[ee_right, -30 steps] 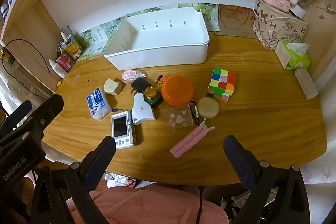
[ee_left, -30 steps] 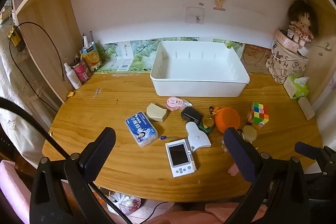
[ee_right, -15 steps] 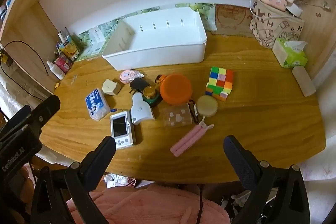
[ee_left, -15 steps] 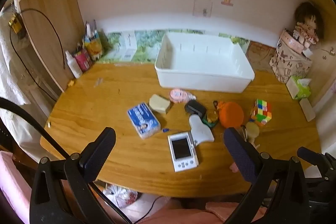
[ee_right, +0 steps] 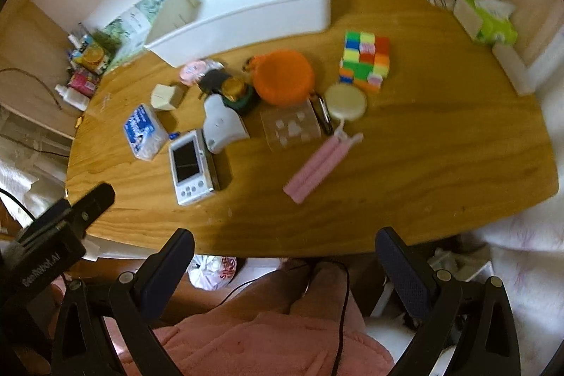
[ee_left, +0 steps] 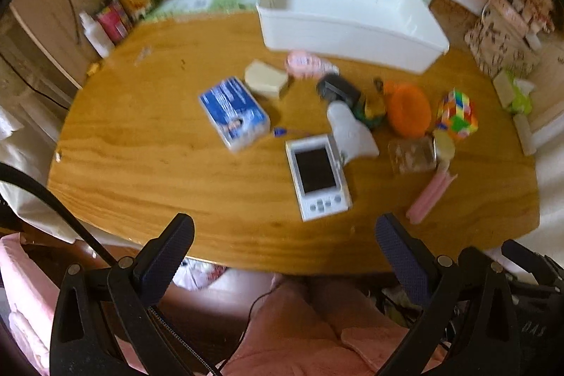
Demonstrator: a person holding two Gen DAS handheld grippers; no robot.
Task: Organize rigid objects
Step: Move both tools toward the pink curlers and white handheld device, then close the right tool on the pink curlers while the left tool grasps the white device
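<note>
Both grippers hang over the near edge of the wooden desk [ee_right: 440,164], above a lap in pink fleece [ee_right: 253,340]. Left gripper [ee_left: 283,251]: fingers spread wide, nothing between them. Right gripper [ee_right: 283,252]: same, fingers released & empty. Neither touches any item.

The white rectangular plastic bin [ee_right: 246,2] sits at the back of the desk by the wall, nothing visible inside. All the loose stuff lies in front of it, in a cluster mid-desk. Left end: blue-and-white tissue pack [ee_right: 144,133], w/ a beige wedge-shaped block [ee_right: 164,96] just behind it. Next, a white handheld device with a dark screen [ee_right: 190,164], nearest the desk's front edge, touching a white plastic adapter-like piece [ee_right: 224,124]. Behind those: a pink round packet [ee_right: 194,71], a black charger block [ee_right: 211,80], a gold-lidded little jar [ee_right: 234,87]. Centre: an orange round lid-like disc [ee_right: 283,80], a clear plastic case [ee_right: 290,129] in front of it. Right side: a multicoloured puzzle cube [ee_right: 365,60], a cream round compact [ee_right: 345,101], a pink folded comb [ee_right: 320,164] lying diagonally. Both views blurred, so fine details unreadable.
</note>
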